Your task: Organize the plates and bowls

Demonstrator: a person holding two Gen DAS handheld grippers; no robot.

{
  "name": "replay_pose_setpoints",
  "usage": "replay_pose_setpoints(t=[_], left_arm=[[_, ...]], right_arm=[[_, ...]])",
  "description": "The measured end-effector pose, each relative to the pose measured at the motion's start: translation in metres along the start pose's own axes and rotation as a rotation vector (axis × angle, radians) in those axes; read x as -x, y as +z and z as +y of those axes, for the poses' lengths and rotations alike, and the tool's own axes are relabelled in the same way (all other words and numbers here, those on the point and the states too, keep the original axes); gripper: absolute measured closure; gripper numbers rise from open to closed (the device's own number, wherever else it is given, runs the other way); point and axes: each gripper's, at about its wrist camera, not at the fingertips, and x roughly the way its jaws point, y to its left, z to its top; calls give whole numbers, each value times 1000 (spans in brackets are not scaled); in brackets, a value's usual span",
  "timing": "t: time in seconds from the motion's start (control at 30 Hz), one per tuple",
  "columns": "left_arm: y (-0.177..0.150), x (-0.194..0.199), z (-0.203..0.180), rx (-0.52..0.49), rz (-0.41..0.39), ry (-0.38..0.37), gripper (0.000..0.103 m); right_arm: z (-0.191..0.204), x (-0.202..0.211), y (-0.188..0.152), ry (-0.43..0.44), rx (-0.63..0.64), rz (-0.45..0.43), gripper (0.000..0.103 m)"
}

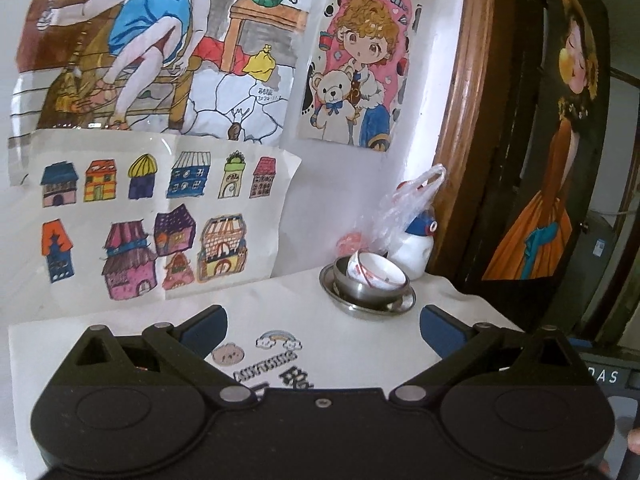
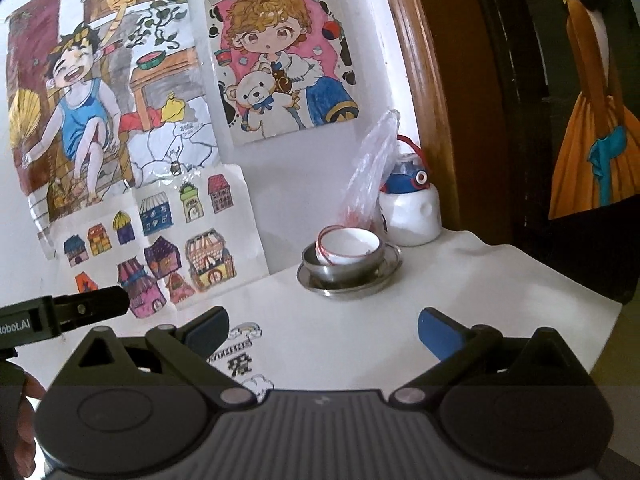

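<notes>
A stack stands at the back of the white table: a steel plate (image 1: 370, 306) (image 2: 348, 282) carries a steel bowl (image 1: 362, 286) (image 2: 340, 266), and a white bowl with a red rim line (image 1: 376, 272) (image 2: 346, 246) rests tilted inside it. My left gripper (image 1: 323, 326) hovers open in front of the stack, nothing between its blue pads. My right gripper (image 2: 323, 326) is also open and empty, a short way before the stack. The left gripper's black body (image 2: 64, 312) shows at the left edge of the right wrist view.
Behind the stack are a clear plastic bag (image 1: 404, 208) (image 2: 368, 176) and a white bottle with a blue-red cap (image 1: 414, 248) (image 2: 410, 208). Children's drawings (image 1: 152, 220) cover the wall. A wooden door frame (image 1: 464, 120) and a dark painted door (image 1: 560, 160) stand right. The white tablecloth (image 2: 480, 280) drops off at the right.
</notes>
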Motion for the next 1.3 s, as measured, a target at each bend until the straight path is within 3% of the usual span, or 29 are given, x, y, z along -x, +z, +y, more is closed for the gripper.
replay_pose_setpoints(t=[0.37, 0.63, 0.83, 1.3], left_arm=[[-48, 34, 12, 12, -12, 49, 1], [-71, 56, 23, 54, -33, 123, 1], [-88, 71, 26, 84, -25, 194, 1], [-109, 76, 23, 92, -5, 223, 1]], right_arm=[[19, 26, -39, -12, 29, -38, 0], [24, 34, -65, 4, 15, -74, 0], [27, 29, -87, 9, 70, -34, 0], [36, 39, -101, -3, 69, -67, 0]])
